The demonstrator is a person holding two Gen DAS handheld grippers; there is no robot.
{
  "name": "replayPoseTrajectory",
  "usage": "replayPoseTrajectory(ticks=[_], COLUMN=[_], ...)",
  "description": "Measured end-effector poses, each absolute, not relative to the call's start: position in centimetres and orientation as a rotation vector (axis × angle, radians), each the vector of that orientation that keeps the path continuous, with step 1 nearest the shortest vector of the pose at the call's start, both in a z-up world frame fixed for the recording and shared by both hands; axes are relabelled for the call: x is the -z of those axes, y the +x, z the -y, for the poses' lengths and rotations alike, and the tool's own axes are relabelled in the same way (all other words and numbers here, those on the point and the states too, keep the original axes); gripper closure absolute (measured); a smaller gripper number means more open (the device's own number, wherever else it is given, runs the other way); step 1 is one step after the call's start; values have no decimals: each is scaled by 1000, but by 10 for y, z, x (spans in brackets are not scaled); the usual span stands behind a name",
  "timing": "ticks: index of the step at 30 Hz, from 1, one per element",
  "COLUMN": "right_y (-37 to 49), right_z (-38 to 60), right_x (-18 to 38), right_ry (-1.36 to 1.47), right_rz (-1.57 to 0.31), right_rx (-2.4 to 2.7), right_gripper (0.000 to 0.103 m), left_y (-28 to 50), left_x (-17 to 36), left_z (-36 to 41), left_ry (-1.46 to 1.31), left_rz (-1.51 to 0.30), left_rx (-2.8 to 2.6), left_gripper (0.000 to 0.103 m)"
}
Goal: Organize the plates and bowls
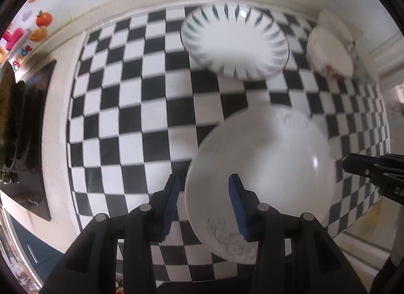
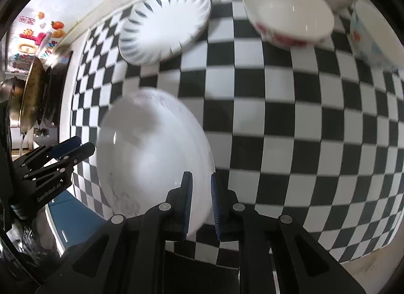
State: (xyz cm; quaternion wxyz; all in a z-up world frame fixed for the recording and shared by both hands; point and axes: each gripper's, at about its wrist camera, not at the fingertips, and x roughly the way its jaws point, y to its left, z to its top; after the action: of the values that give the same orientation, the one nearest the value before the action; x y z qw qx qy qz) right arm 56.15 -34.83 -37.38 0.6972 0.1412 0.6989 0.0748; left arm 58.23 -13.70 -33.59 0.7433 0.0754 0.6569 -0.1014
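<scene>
The surface (image 2: 290,122) wears a black and white check cloth. The biggest dish is the white plate (image 1: 262,167) with a grey flower on its edge, low in both views. Both grippers seem to hold it, one on each side. The left gripper (image 1: 204,205) has its jaws partly apart with the plate's rim at about 9 o'clock between them. The right gripper (image 2: 200,203) has its jaws nearly together, clamped on the rim at about 4 o'clock.

The plate looks hard, smooth and slippery, and it would break if dropped, so the rim is the best place to grip.

At 12 o'clock lies a striped plate (image 1: 234,41). At 1 o'clock sits a small bowl (image 2: 287,13) with red marks.
</scene>
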Motion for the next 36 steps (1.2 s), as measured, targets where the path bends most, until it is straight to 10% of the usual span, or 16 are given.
replayPoseTrajectory(ticks=[5, 10, 36], right_y=[594, 634, 836], right_z=[353, 358, 361], right_x=[357, 356, 447], right_ry=[364, 488, 271], right_rz=[-1520, -1484, -1680], right_rx=[-171, -196, -178], right_gripper=[84, 41, 33], left_y=[615, 654, 766], left_x=[306, 302, 417], left_z=[125, 109, 106], left_ry=[97, 34, -296], left_rz=[-1373, -1357, -1612], left_rx=[218, 217, 258], left_gripper=[64, 62, 63])
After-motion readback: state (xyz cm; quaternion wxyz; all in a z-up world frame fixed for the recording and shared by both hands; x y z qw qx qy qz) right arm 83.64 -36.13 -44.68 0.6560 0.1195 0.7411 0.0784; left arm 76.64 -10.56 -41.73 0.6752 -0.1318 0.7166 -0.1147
